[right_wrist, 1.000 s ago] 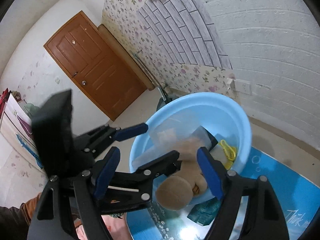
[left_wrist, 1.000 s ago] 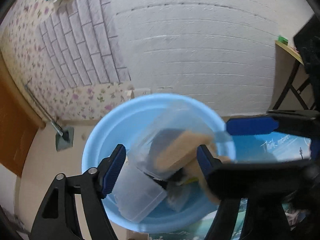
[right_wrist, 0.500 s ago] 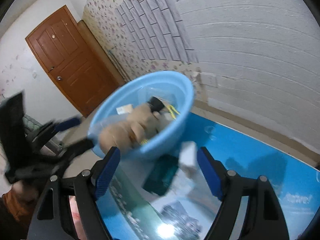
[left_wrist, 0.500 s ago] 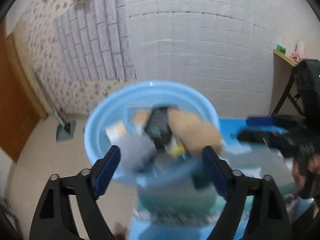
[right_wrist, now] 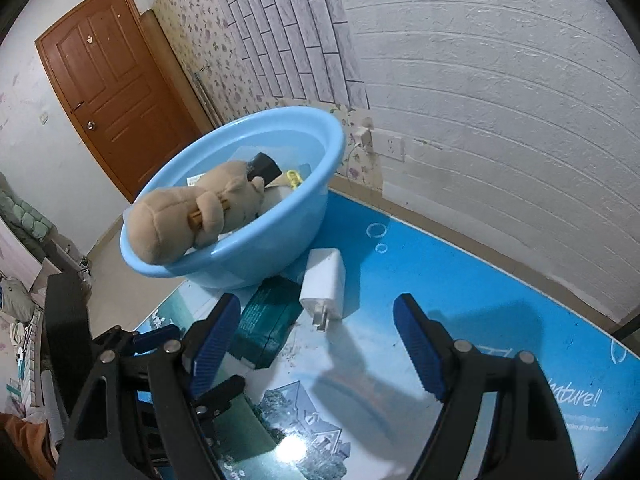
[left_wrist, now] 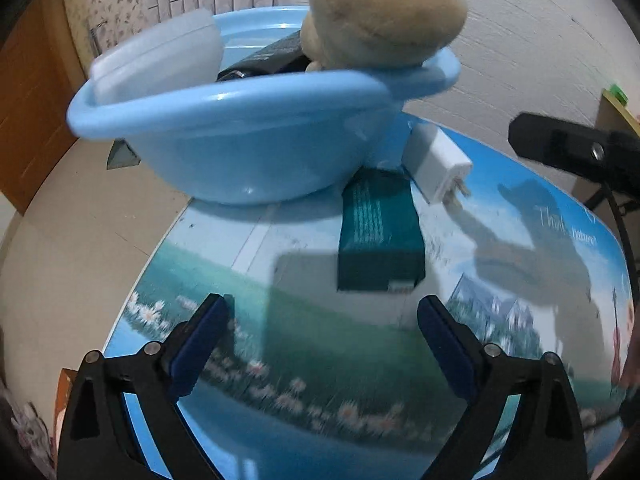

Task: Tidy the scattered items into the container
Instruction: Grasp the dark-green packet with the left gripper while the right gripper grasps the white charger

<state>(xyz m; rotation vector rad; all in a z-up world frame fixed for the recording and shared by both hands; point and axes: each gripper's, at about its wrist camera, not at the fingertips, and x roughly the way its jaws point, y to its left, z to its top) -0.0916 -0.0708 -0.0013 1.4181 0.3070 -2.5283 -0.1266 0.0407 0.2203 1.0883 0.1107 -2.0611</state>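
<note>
A light blue basin (left_wrist: 224, 140) (right_wrist: 280, 236) stands at the table's far left corner. In it lie a tan plush toy (left_wrist: 380, 12) (right_wrist: 188, 212), a clear plastic box (left_wrist: 160, 60), a black item (right_wrist: 262, 166) and a yellow item (right_wrist: 294, 178). A dark green box (left_wrist: 378, 228) (right_wrist: 268, 316) and a white charger plug (left_wrist: 438, 164) (right_wrist: 324, 284) lie on the table against the basin. My left gripper (left_wrist: 322, 332) is open and empty, short of the green box. My right gripper (right_wrist: 316, 344) is open and empty, just short of the plug.
The table (left_wrist: 500, 240) (right_wrist: 460, 280) has a blue landscape print. A white wall with a socket (right_wrist: 394, 146) is behind it. A brown door (right_wrist: 112, 76) is far left. My right gripper shows in the left wrist view (left_wrist: 576, 152); my left gripper shows low left in the right wrist view (right_wrist: 152, 340).
Both grippers have pulled back and down from above the basin to just over the table. The plush toy and the clear box now rest in the basin.
</note>
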